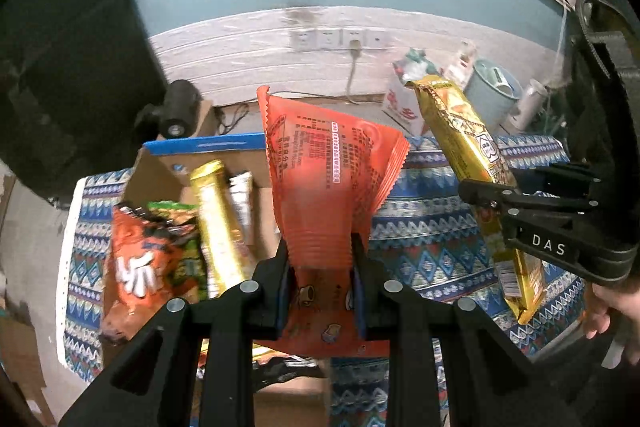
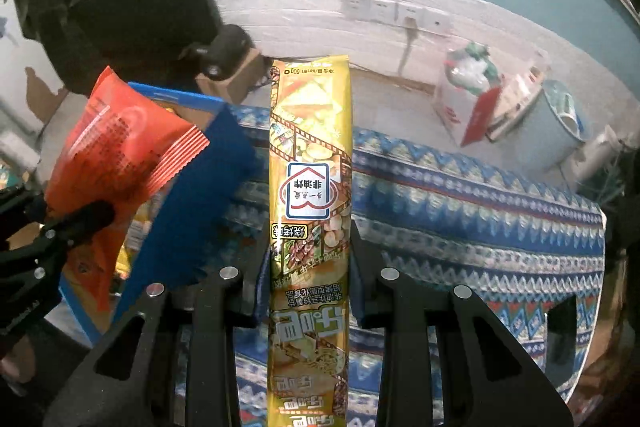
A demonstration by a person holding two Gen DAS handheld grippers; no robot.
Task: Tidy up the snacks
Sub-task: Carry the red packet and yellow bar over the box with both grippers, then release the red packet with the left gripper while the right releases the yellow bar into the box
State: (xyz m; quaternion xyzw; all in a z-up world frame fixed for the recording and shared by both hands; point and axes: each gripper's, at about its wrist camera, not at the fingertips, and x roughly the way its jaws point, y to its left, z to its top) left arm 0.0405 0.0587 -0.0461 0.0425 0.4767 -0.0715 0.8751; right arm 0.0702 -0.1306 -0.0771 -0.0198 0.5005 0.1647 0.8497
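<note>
Hidden, cut off and blurred parts in both wrist views

In the left wrist view the red packet [image 1: 320, 163] has its middle pinched out of sight between the jaws, its lower end is cut by the gripper frame, and its small print is too blurred to read. The box [image 1: 168, 163] hides the lower ends of the snacks standing in it. In the right wrist view the gold packet [image 2: 310, 163] runs off the bottom edge, its sides covered by the jaws. The things by the far wall are too blurred to name.
</note>
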